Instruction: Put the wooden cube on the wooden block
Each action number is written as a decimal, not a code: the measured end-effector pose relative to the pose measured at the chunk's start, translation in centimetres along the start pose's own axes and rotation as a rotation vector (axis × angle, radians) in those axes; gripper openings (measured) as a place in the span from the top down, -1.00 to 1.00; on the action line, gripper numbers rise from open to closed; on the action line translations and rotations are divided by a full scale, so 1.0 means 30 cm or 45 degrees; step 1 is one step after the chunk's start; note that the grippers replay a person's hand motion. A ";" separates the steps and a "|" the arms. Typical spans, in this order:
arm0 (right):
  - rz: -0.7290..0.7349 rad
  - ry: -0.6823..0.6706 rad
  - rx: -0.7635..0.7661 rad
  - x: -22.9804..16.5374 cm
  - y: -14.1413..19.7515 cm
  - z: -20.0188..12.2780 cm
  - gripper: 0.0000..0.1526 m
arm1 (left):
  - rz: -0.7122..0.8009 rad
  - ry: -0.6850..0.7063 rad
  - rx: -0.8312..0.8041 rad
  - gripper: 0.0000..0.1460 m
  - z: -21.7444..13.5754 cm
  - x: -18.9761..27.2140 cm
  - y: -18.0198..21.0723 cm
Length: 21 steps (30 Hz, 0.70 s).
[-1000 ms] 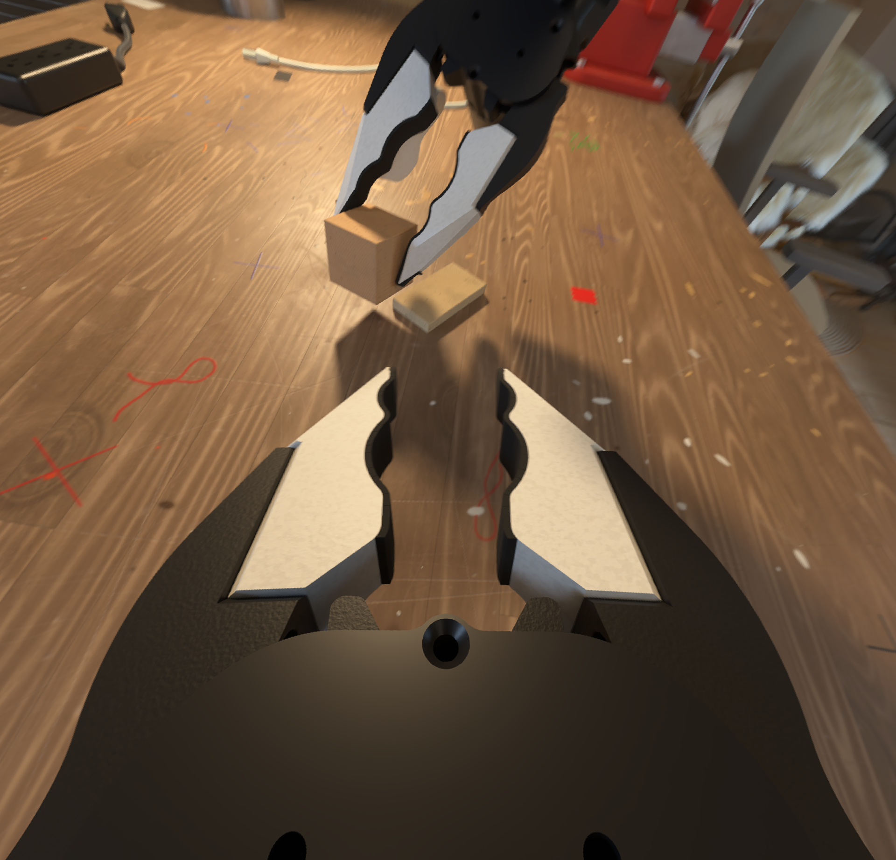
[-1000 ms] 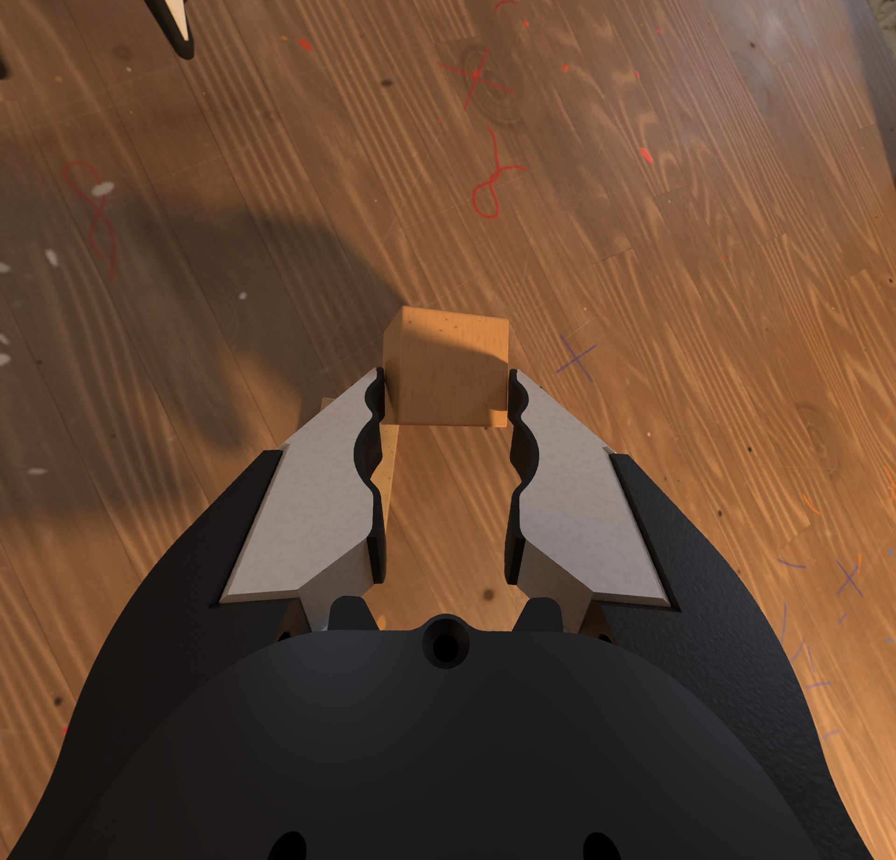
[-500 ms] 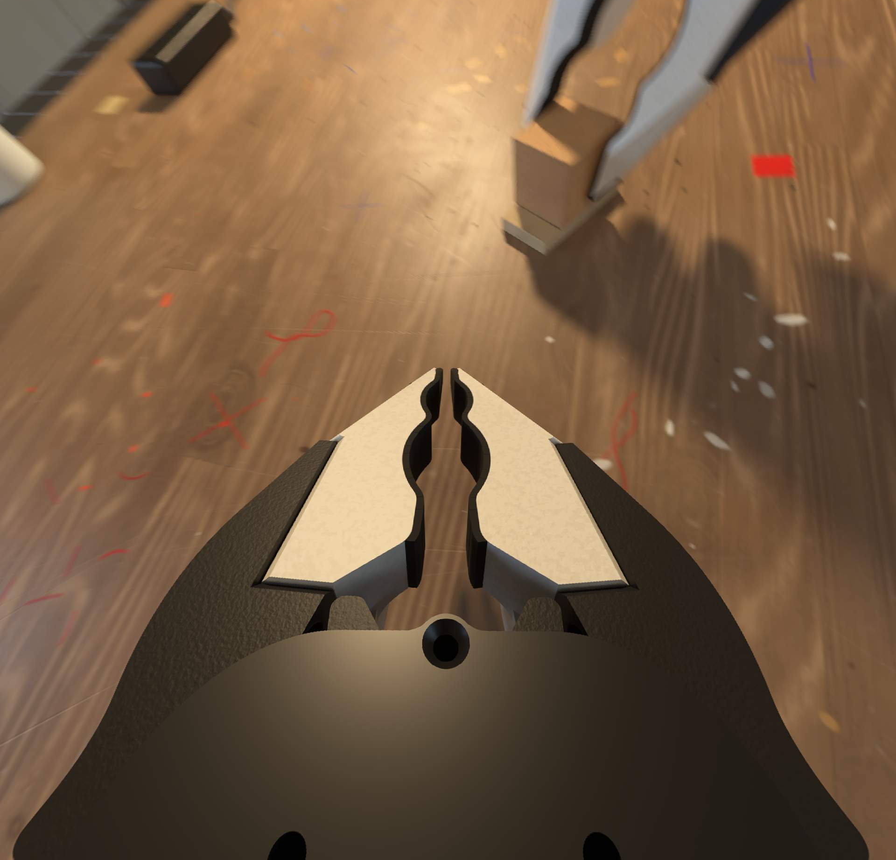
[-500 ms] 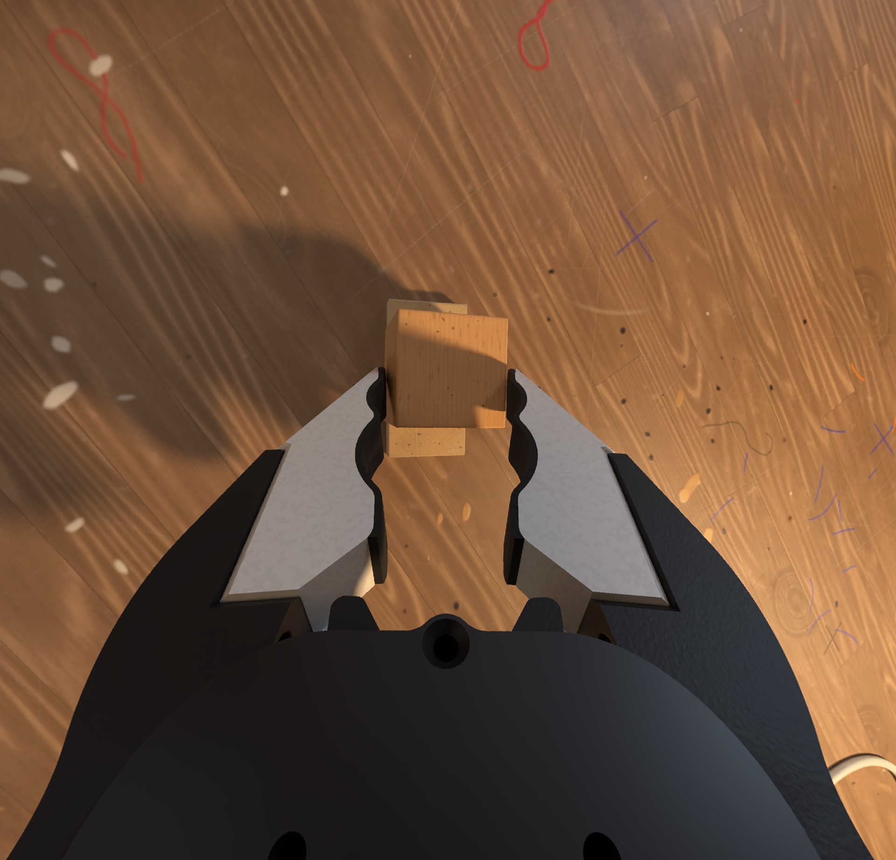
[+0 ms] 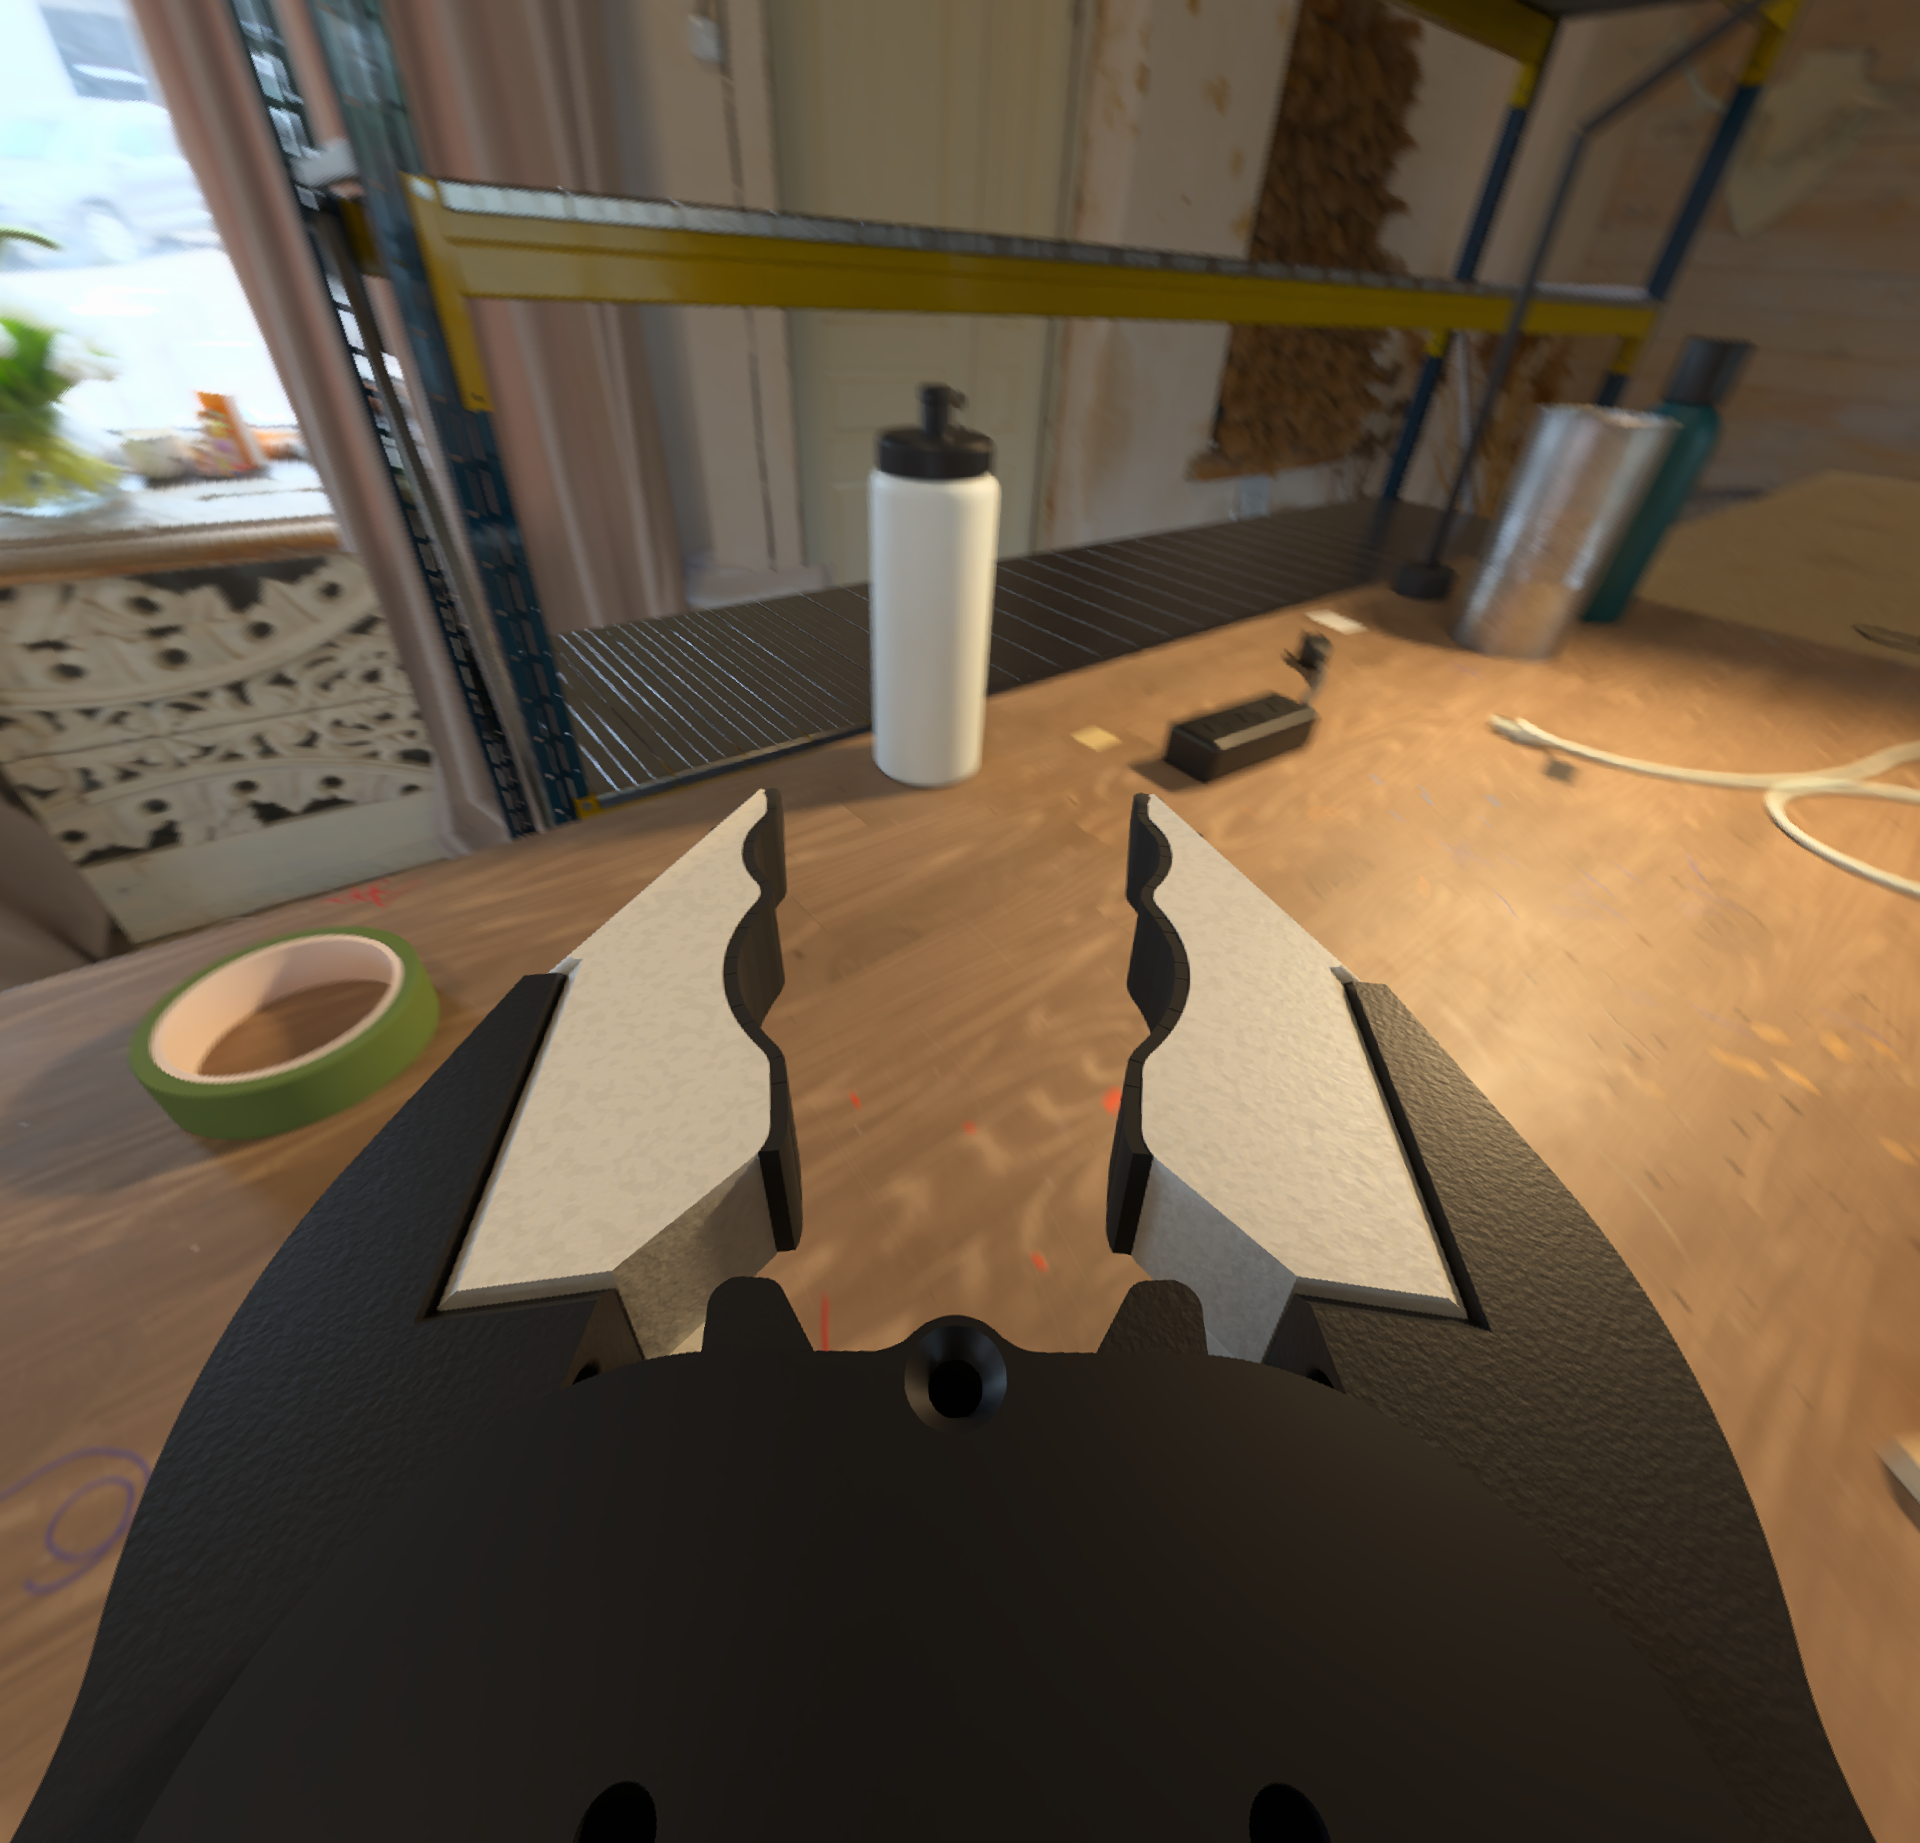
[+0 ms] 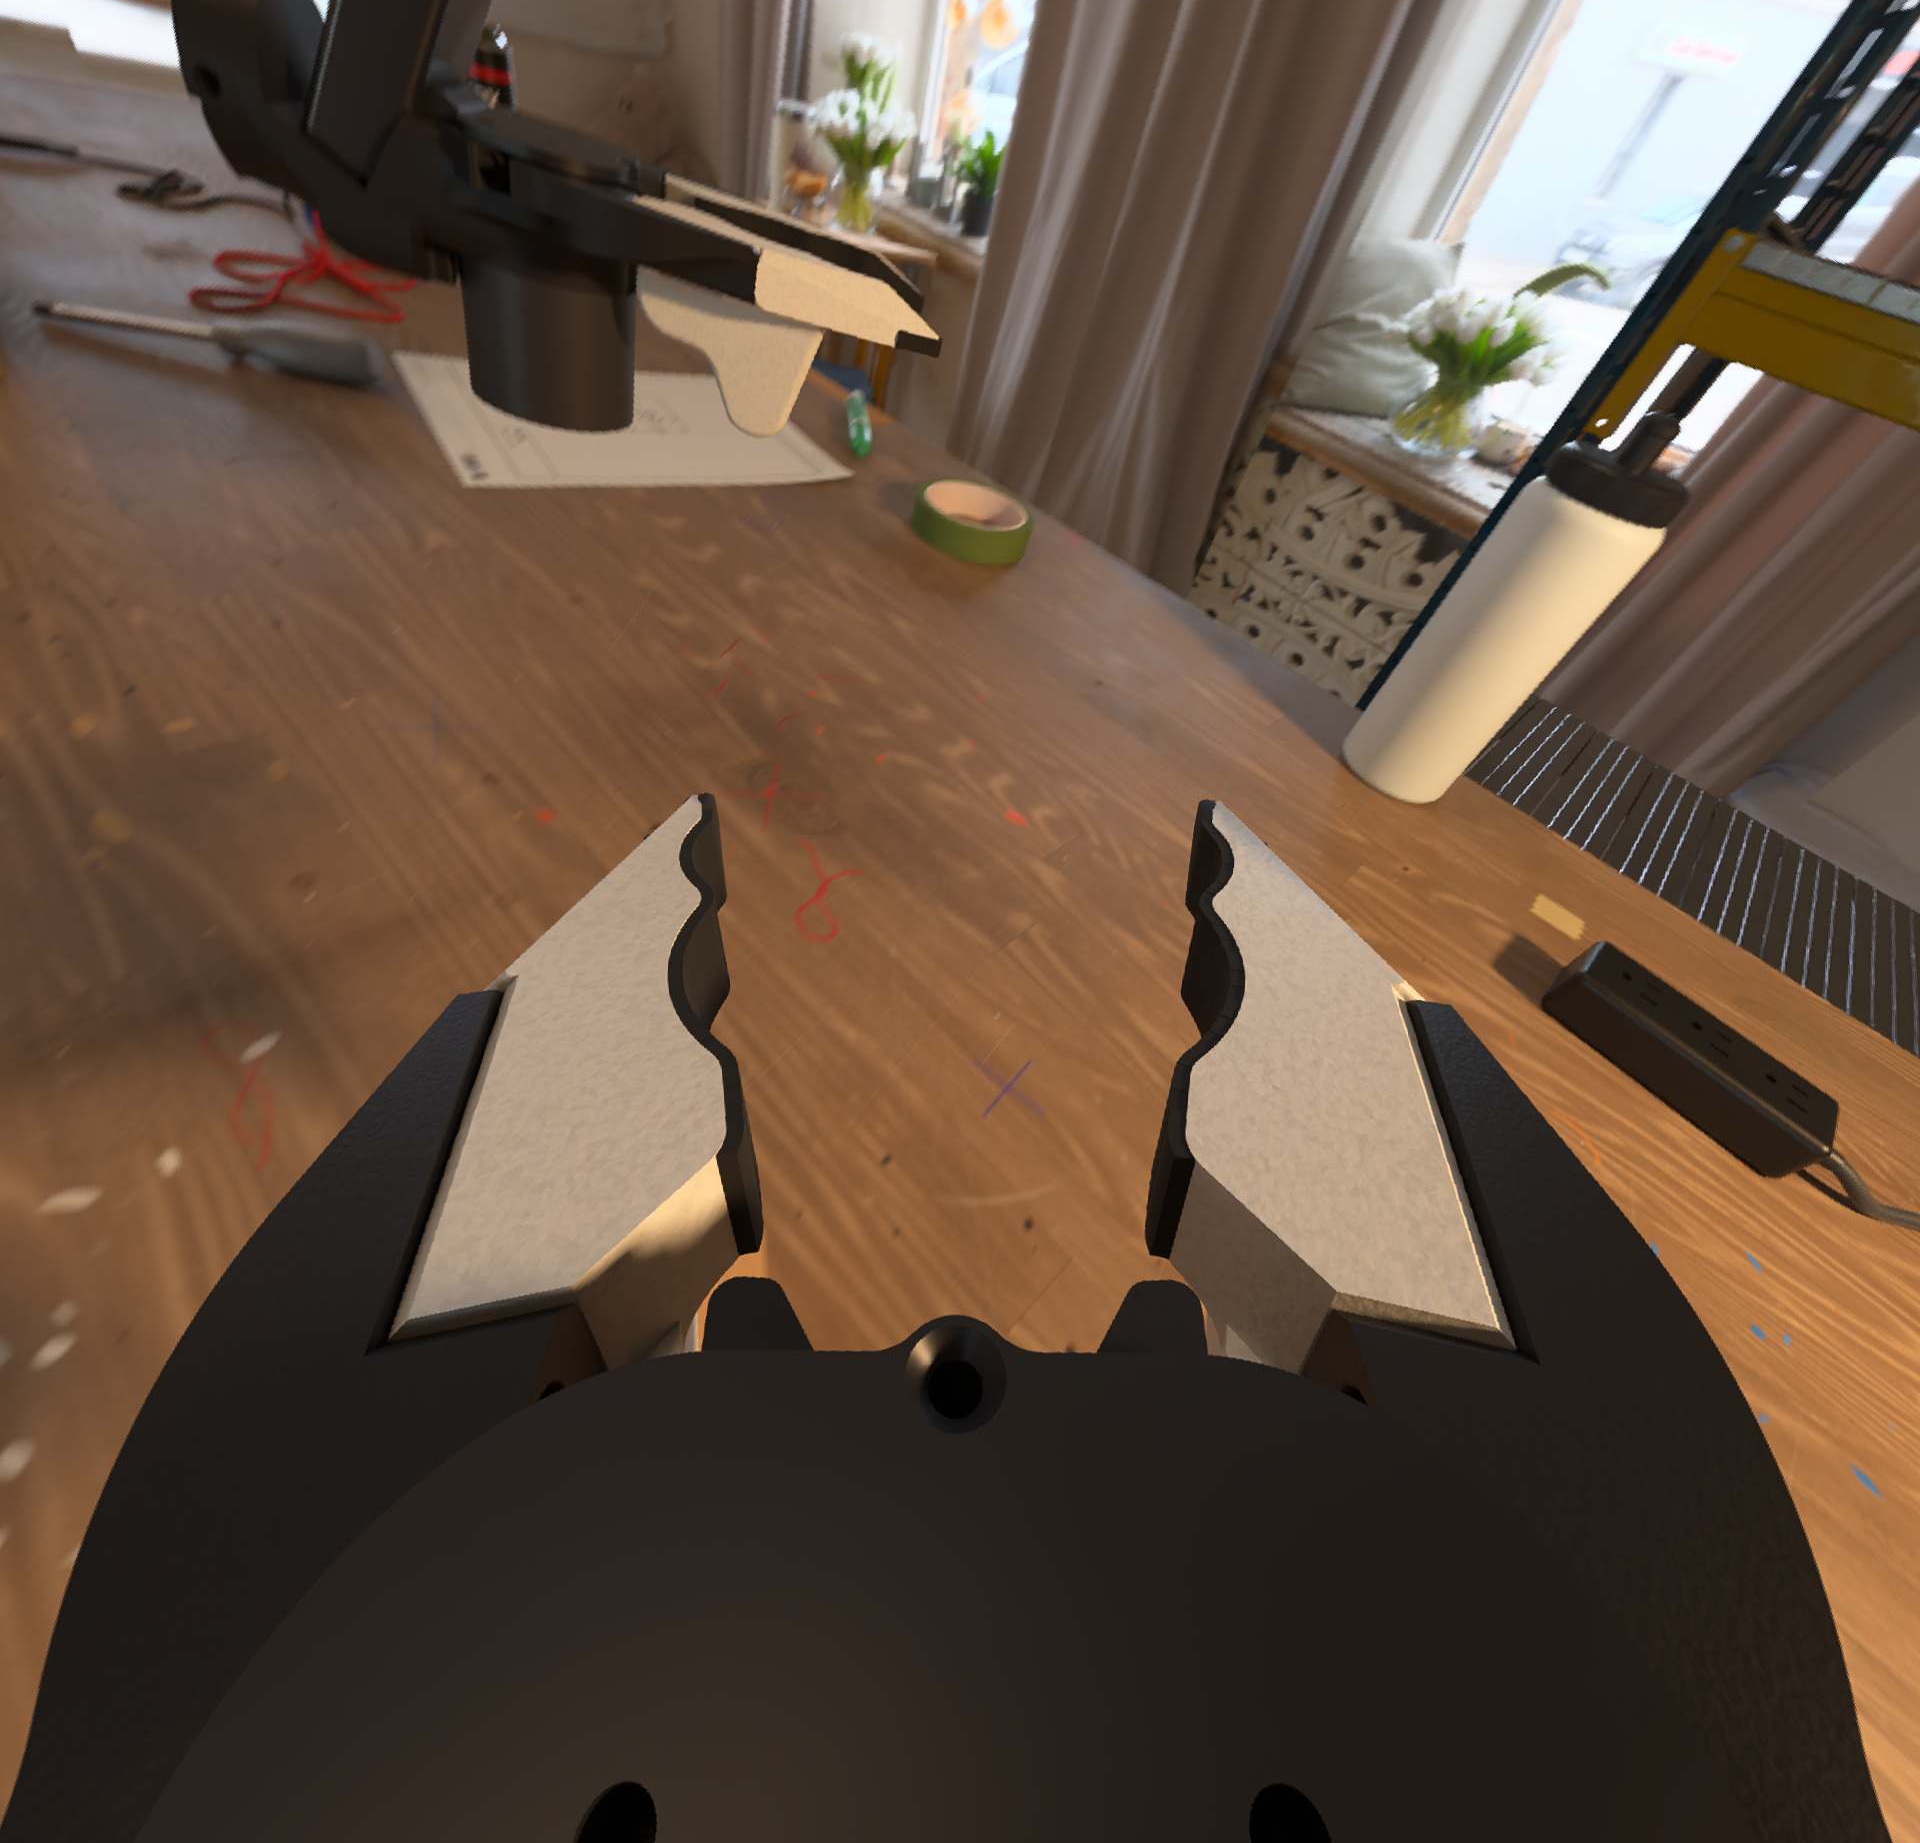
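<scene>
Neither the wooden cube nor the wooden block shows in either view. My left gripper [image 5: 954,806] is open and empty, held level above the wooden table [image 5: 1455,1014] and facing a white bottle. My right gripper [image 6: 956,804] is open wide and empty, above bare table [image 6: 416,858]. In the right wrist view the left gripper [image 6: 904,323] hovers at the upper left, seen from the side. A pale sliver [image 5: 1907,1492] at the right edge of the left wrist view is too cut off to identify.
A green tape roll [image 5: 286,1035] [image 6: 971,520], a white bottle [image 5: 930,609] [image 6: 1507,640] and a black power strip [image 5: 1242,744] [image 6: 1688,1055] sit on the table. A white cable [image 5: 1662,775], a metal can [image 5: 1558,536] and a paper sheet [image 6: 623,443] lie farther off.
My right gripper has let go of the cube, opened wide and tilted up. My left gripper went from shut to open and swung up. The cube and block have left both views.
</scene>
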State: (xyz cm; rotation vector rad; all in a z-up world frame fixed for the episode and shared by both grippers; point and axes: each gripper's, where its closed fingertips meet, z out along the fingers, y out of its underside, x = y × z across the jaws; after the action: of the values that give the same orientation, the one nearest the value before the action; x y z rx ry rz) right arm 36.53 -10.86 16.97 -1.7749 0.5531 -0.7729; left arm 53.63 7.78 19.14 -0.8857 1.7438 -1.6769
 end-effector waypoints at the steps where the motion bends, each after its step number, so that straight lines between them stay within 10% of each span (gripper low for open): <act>1: 0.018 0.018 0.019 0.027 -0.009 0.021 -0.18 | -0.011 -0.040 0.026 0.04 0.030 -0.031 -0.019; 10: 0.061 0.115 0.111 0.206 -0.068 0.201 -0.06 | 0.219 -0.315 0.127 -0.24 0.214 -0.142 -0.079; 21: 0.117 0.140 0.125 0.288 -0.058 0.297 0.15 | 0.266 -0.413 0.182 0.22 0.224 -0.163 -0.076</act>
State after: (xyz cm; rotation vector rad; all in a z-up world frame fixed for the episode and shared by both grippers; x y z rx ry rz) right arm 48.93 -10.52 18.72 -1.6129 0.6550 -0.8233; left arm 62.08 7.36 20.75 -0.8267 1.4271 -1.4141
